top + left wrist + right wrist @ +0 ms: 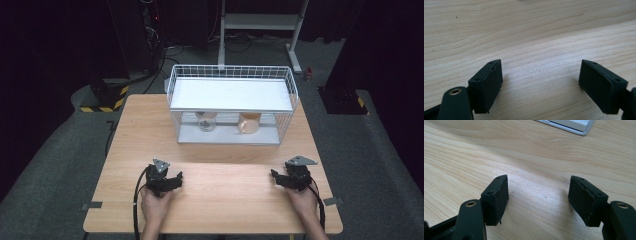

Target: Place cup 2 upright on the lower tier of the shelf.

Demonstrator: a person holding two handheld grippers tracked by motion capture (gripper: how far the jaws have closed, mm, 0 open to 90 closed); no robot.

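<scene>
We rest both grippers on the table (220,195), left gripper (540,82) and right gripper (537,200) jaws apart, empty, ready for the jars (248,124) in the wire basket (231,75).

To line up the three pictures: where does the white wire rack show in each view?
High view: wire rack stands at the table's far middle, two jars on its lower shelf.
Left gripper view: not in the picture.
Right gripper view: its base corner at the top edge.
Shared landmark: the wooden table.

Matt pale wood-grain table (215,190); white wire basket (287,107); matt black jaws.
</scene>
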